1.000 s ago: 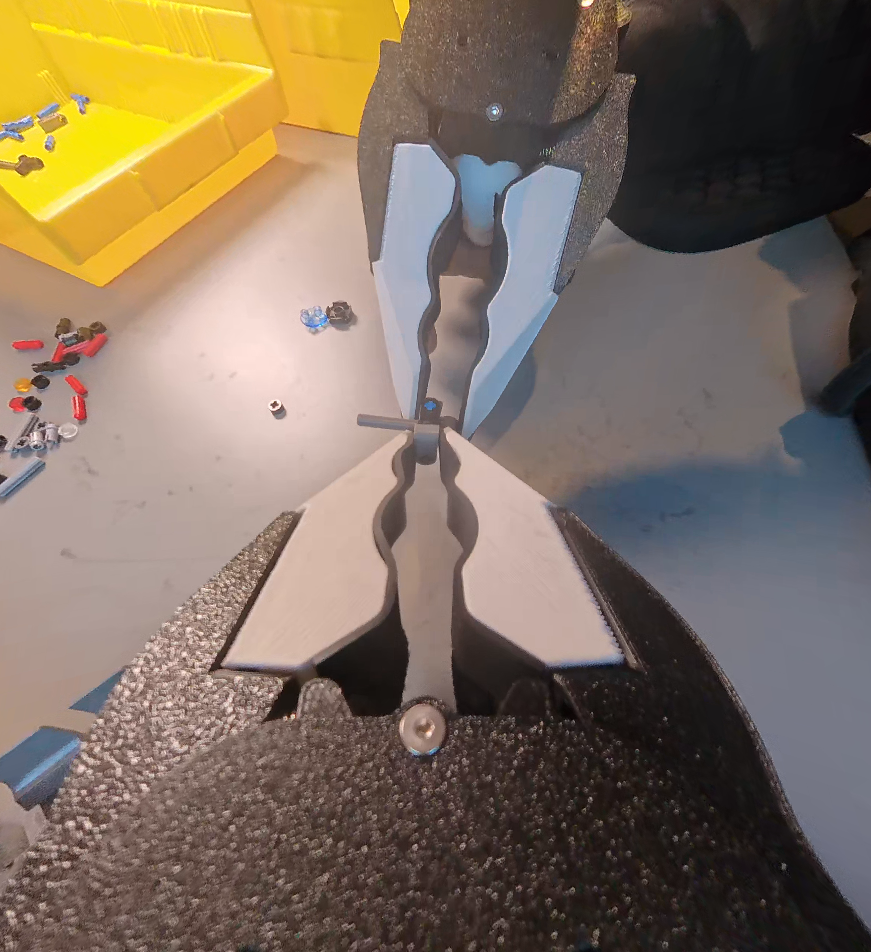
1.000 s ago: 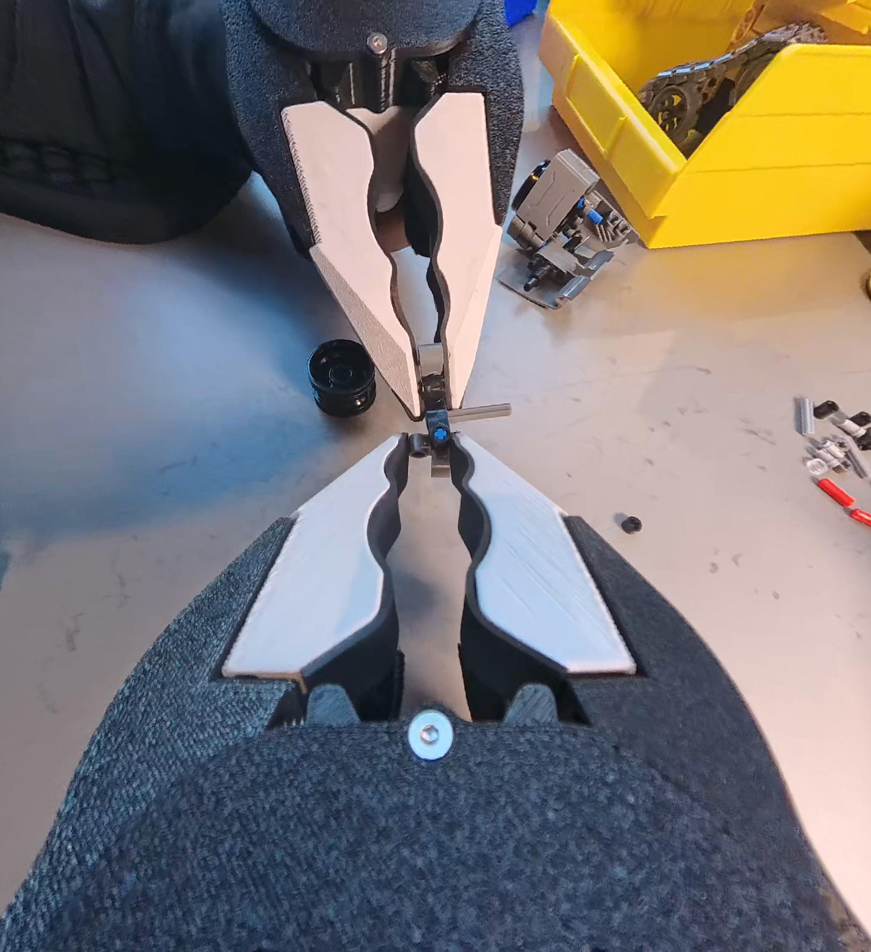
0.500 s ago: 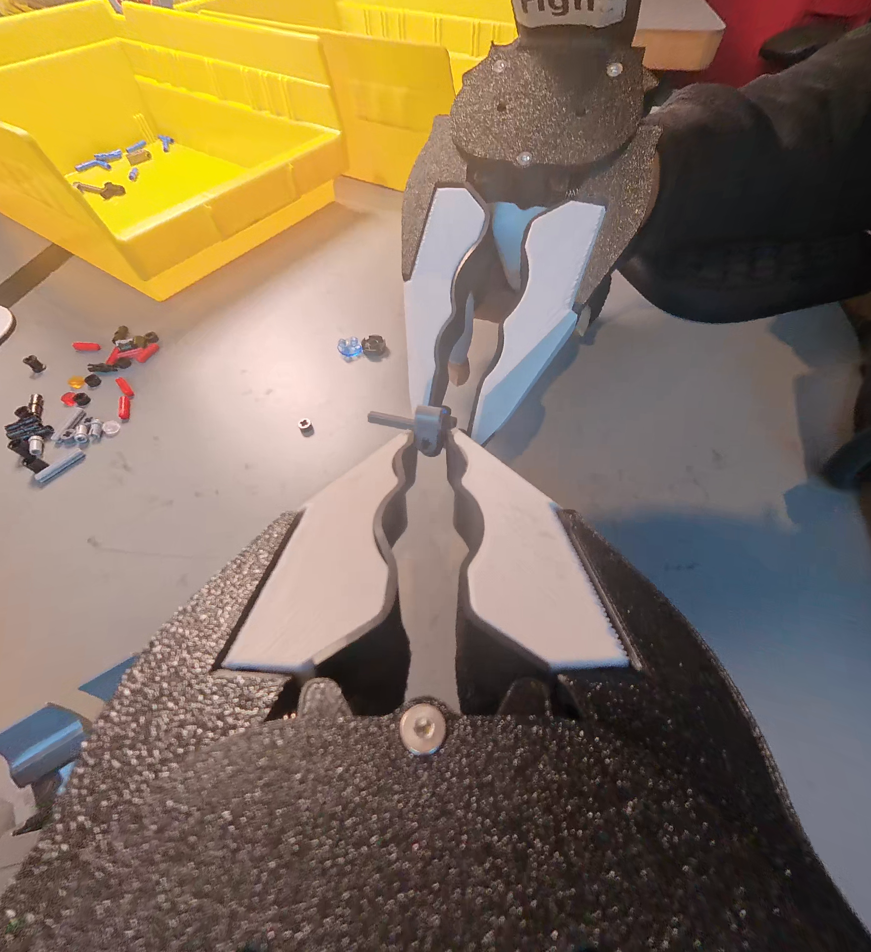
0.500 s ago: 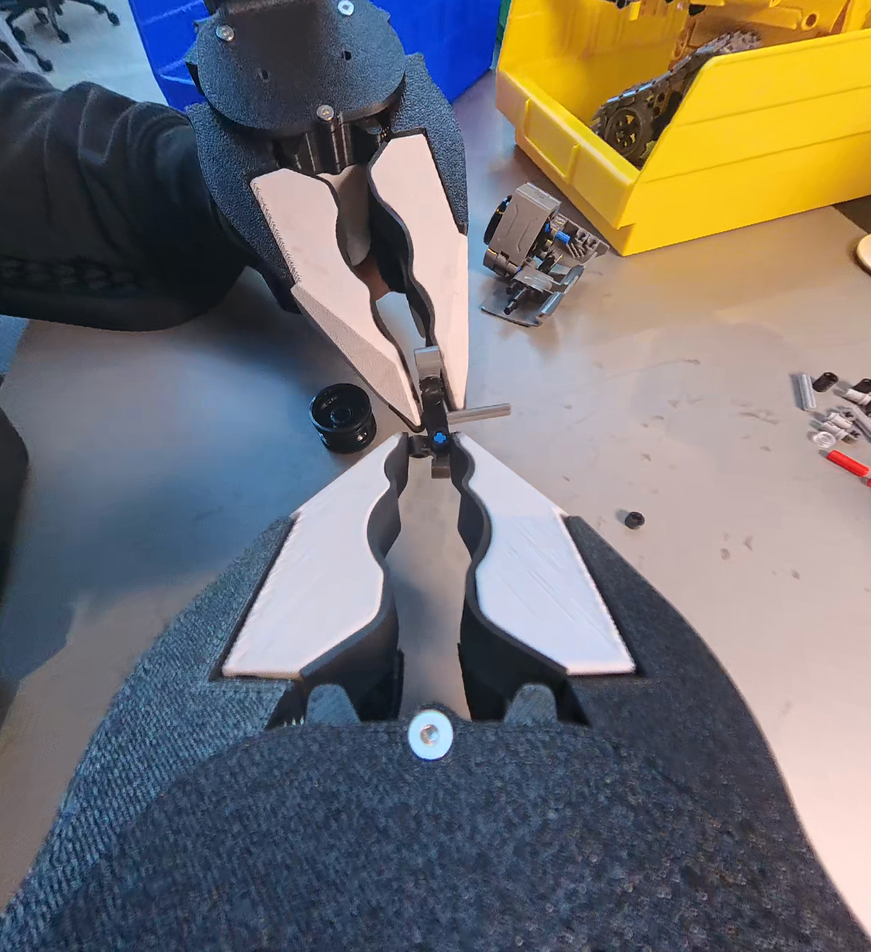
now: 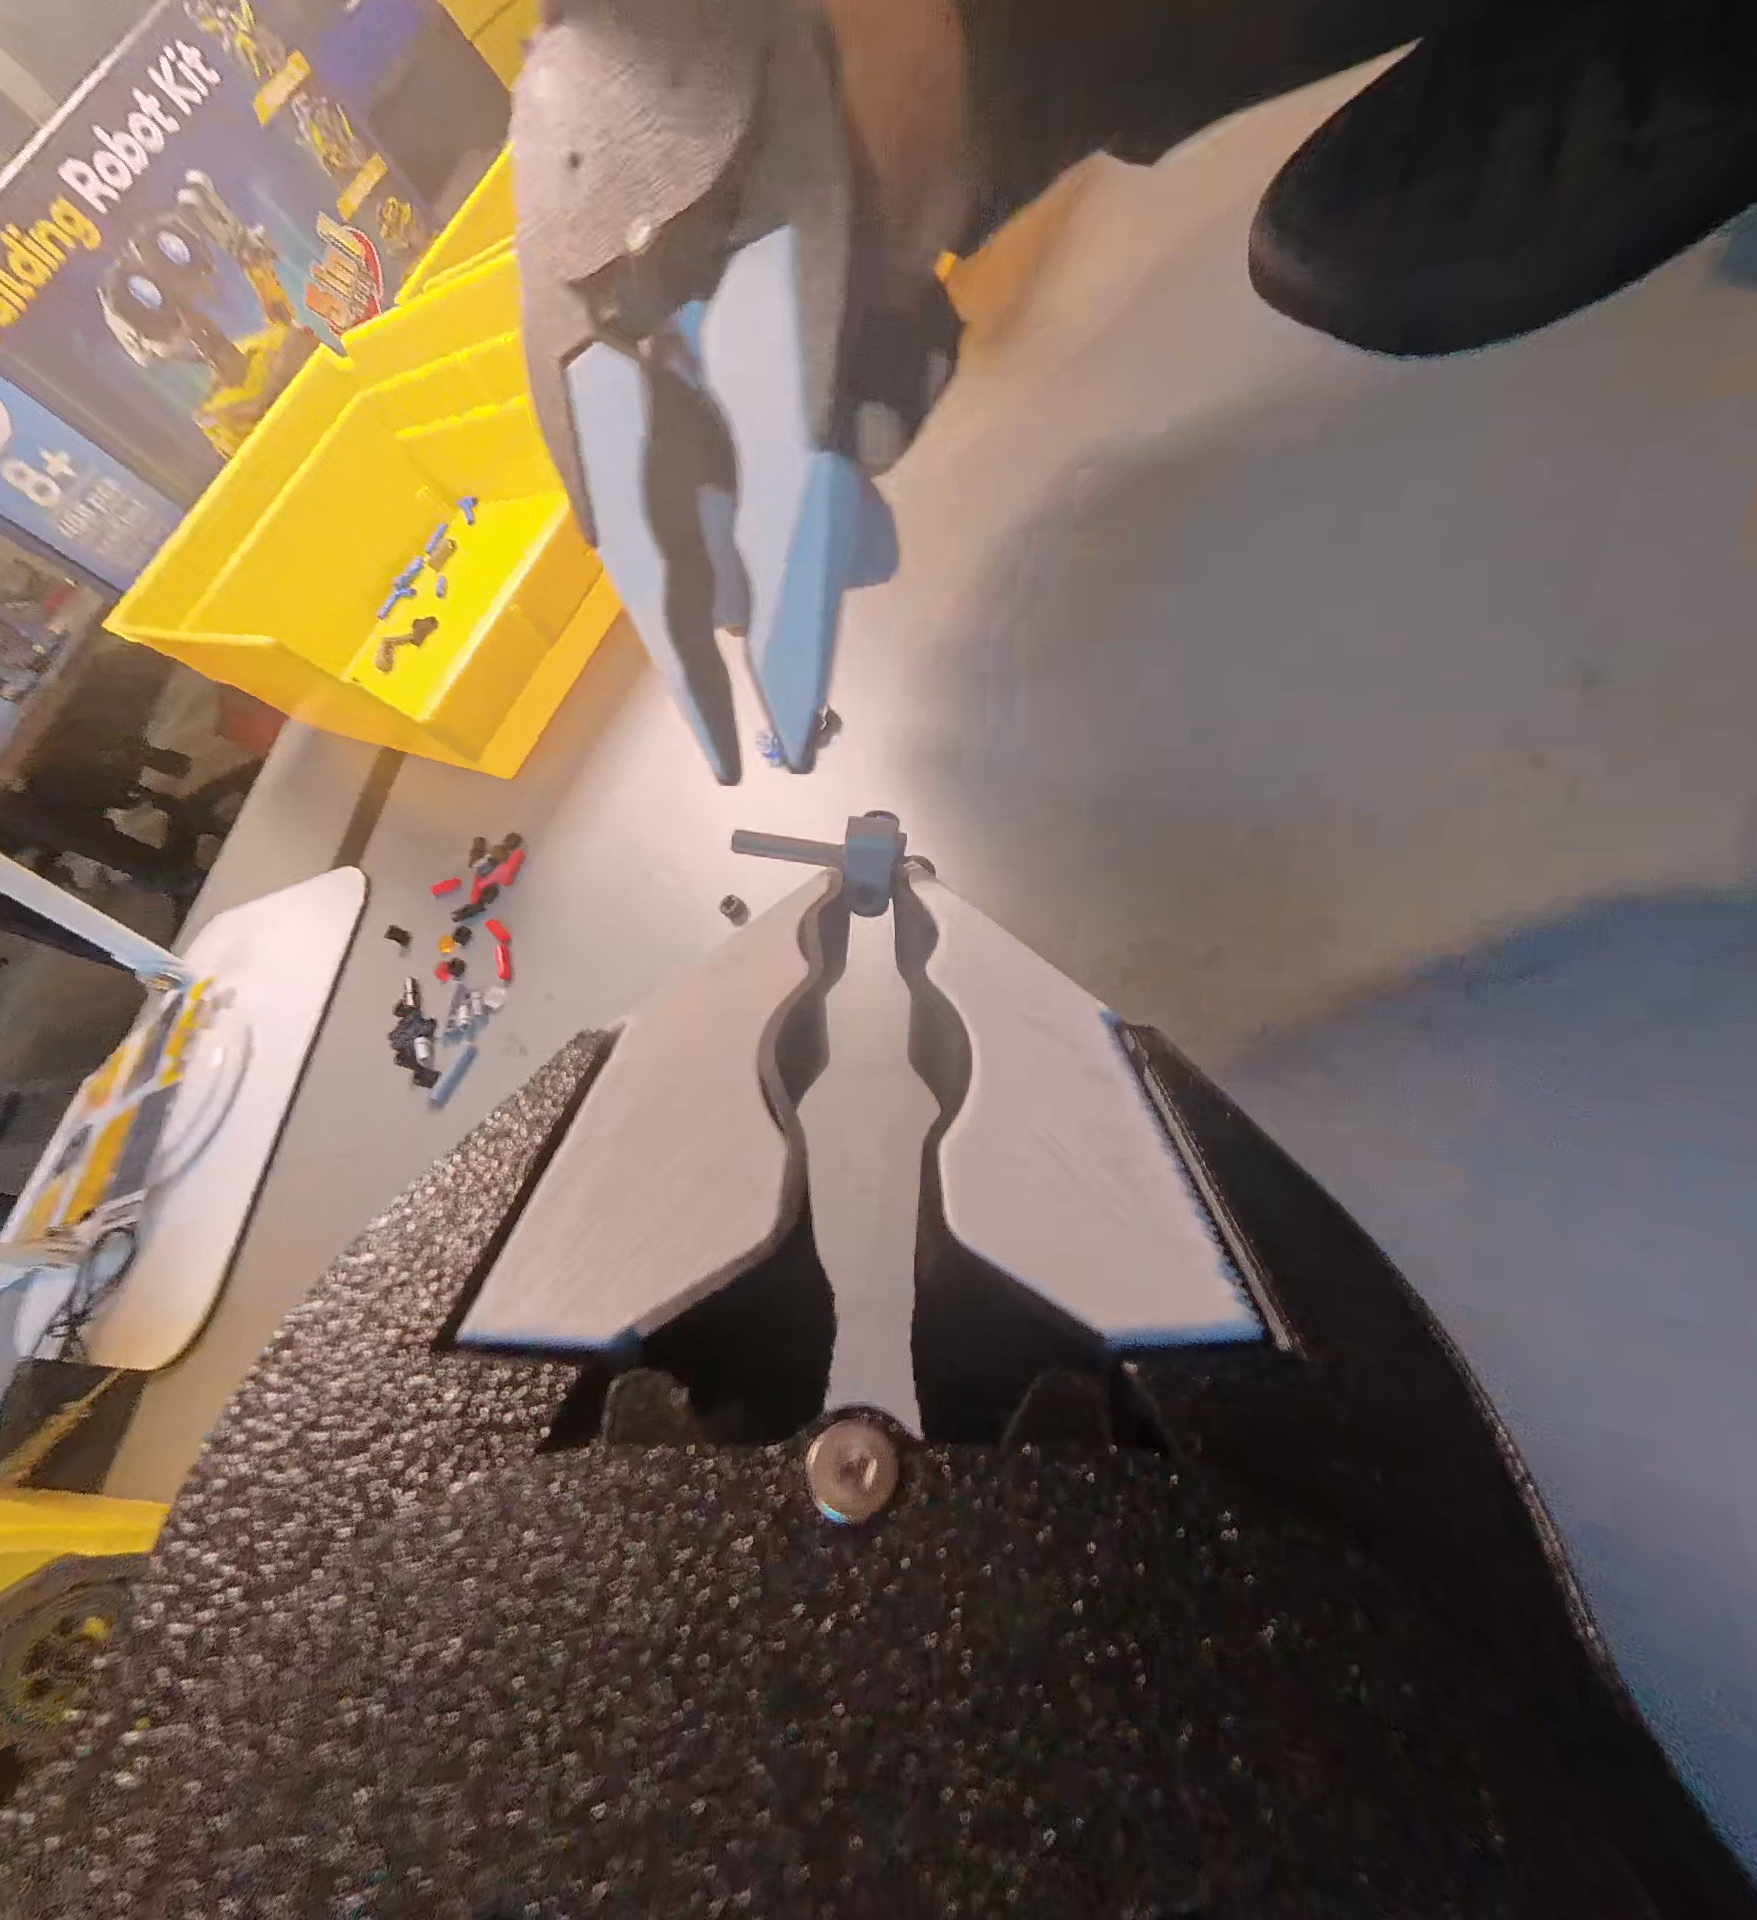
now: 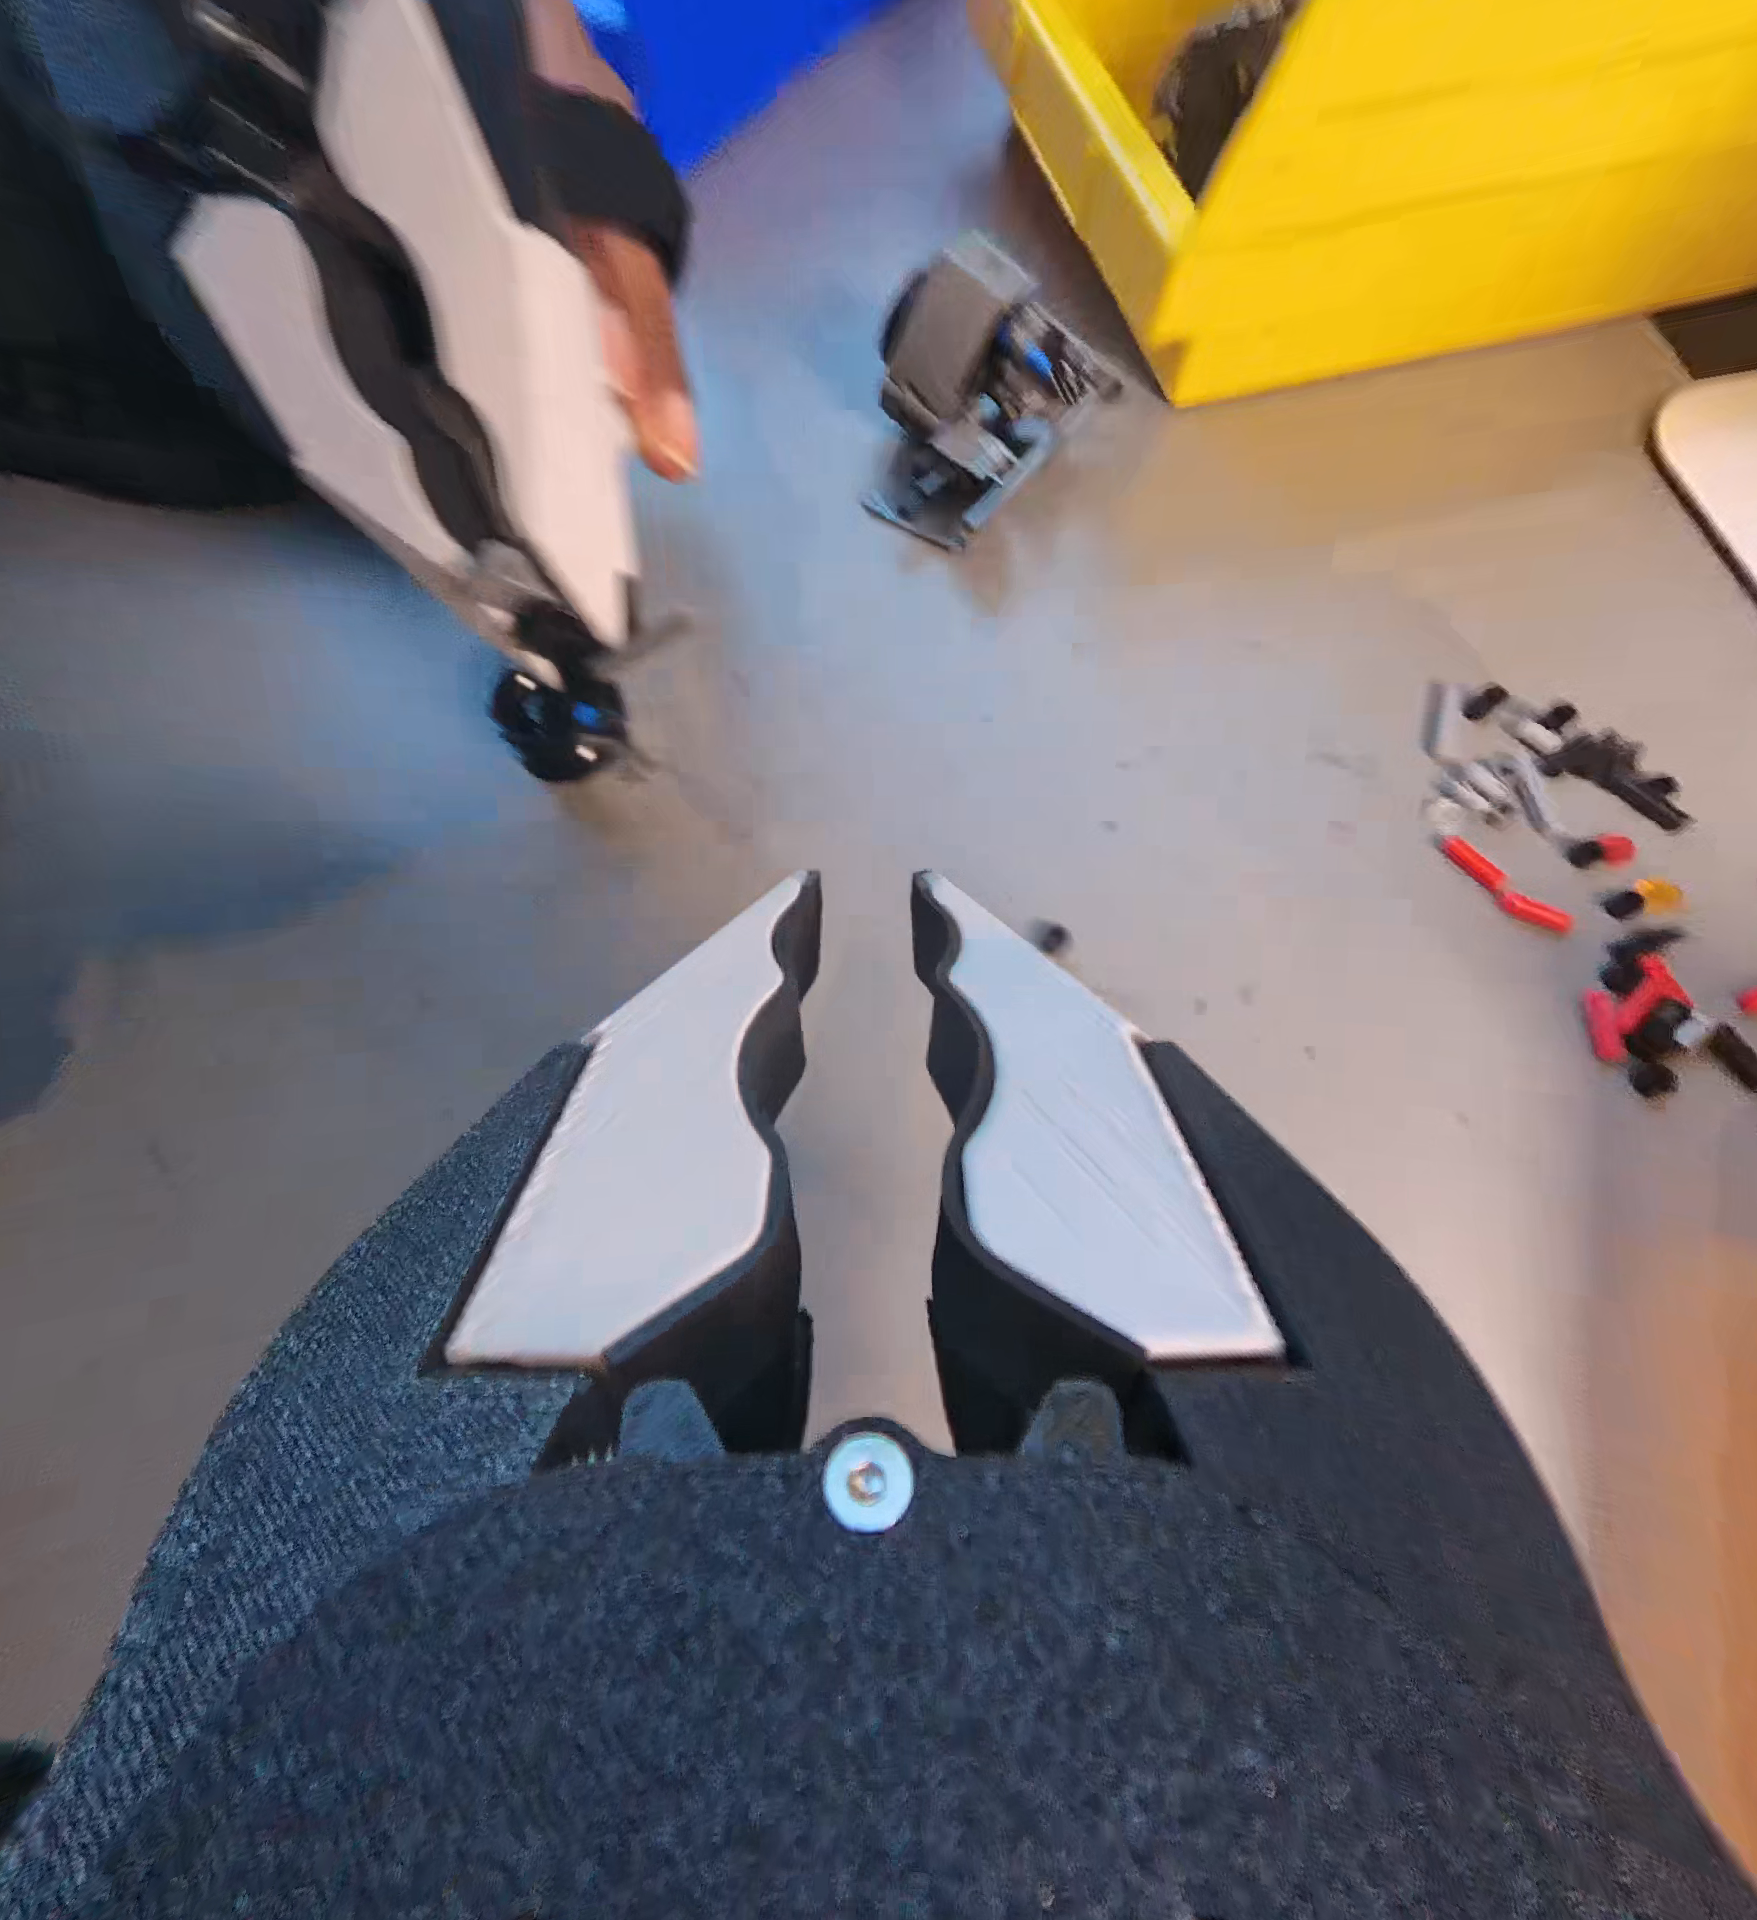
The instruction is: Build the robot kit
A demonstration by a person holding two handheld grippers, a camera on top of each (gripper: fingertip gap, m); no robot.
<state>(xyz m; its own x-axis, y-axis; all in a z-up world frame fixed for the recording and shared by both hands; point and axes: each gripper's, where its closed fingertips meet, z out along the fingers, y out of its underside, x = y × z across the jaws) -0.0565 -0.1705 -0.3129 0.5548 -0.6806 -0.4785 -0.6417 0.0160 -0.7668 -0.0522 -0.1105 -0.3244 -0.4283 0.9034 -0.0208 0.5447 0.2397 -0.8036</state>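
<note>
A moment after both grippers pinched it, the small grey connector with a dark axle [image 5: 872,854] stays clenched only in the left gripper [image 5: 869,883], the right gripper [image 6: 863,883] having released, withdrawn and empty above the grey tabletop [image 6: 1113,675].

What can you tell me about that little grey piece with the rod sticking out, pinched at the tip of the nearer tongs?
The small grey piece looks like moulded plastic: a stubby block with round holes, and a thin dark rod jutting sideways to the left. The left tongs are shut on its lower end, holding it above the grey table. The right tongs hang just beyond it, parted, not touching. Motion blur hides finer detail.
</note>
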